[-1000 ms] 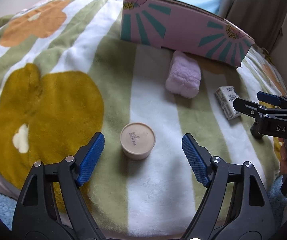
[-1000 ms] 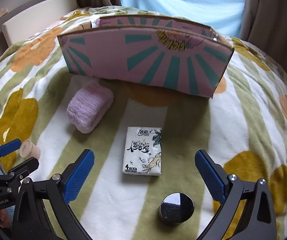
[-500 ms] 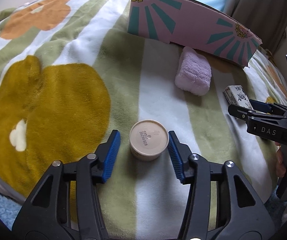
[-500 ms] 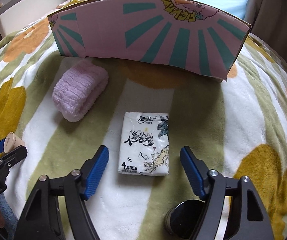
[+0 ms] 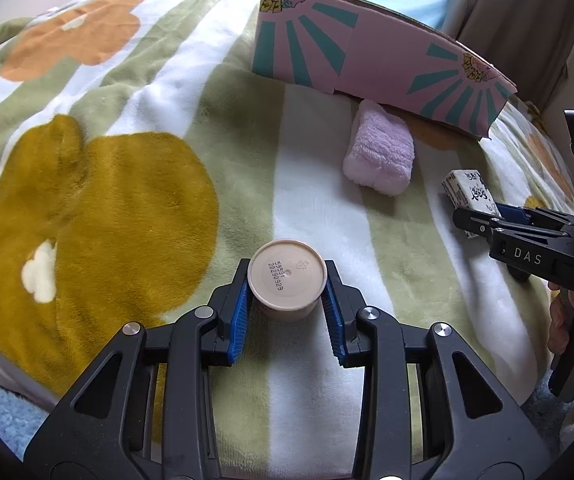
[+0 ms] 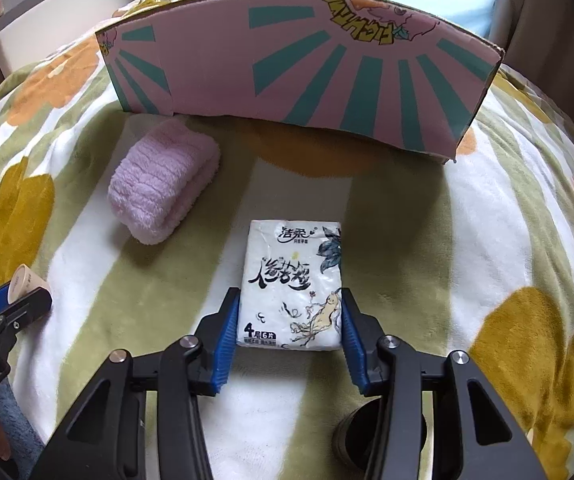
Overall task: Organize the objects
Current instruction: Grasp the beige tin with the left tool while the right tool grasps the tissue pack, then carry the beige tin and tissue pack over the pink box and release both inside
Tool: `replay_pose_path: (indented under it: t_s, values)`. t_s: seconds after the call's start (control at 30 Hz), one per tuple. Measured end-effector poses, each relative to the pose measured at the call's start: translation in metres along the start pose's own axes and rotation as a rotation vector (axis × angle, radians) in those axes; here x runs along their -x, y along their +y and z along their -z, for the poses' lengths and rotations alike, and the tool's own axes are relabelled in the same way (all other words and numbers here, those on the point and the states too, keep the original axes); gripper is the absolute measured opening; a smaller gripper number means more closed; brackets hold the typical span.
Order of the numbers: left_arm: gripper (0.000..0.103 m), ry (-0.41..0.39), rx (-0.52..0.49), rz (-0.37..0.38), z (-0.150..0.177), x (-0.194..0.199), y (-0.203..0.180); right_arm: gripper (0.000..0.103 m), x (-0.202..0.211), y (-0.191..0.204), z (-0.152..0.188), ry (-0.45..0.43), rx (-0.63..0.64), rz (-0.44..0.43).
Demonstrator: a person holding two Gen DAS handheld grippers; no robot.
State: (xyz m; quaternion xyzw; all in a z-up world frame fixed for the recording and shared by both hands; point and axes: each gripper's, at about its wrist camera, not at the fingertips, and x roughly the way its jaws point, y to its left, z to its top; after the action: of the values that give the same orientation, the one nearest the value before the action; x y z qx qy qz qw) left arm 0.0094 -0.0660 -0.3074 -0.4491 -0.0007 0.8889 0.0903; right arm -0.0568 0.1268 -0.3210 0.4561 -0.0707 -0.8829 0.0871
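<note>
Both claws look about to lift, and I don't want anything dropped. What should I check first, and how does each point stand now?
1. Left claw pads on both sides of the beige cup: ok.
2. Right claw pads on both long edges of the tissue pack: ok.
3. Grip reaches far enough along the pack: not ok, only the near end is held.
4. Pink towel clear of both claws: ok.
5. Room inside the pink box: cannot tell.
6. Dark round tin under the right claw stays clear: cannot tell.
</note>
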Motion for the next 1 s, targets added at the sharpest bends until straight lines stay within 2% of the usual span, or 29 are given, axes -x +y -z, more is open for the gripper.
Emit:
replay_pose_path:
  t_s: [0.27, 0.57, 0.73, 1.0]
  values:
    - [0.03, -0.03, 0.014, 0.028, -0.009, 0.018, 0.0, 0.043, 0.022, 0.001, -0.002, -0.041, 0.012, -0.008]
    - [0.03, -0.095, 0.026, 0.069, -0.031, 0.051, 0.0, 0.043, 0.05, 0.013, -0.021, -0.094, 0.016, -0.01]
    - [0.03, -0.152, 0.006, 0.064, -0.06, 0.077, -0.002, 0.043, 0.073, 0.011, -0.031, -0.129, 0.008, -0.006]
    - [0.03, -0.229, -0.025, 0.07, -0.128, 0.113, -0.001, 0.043, 0.113, 0.001, -0.059, -0.189, -0.022, -0.011]
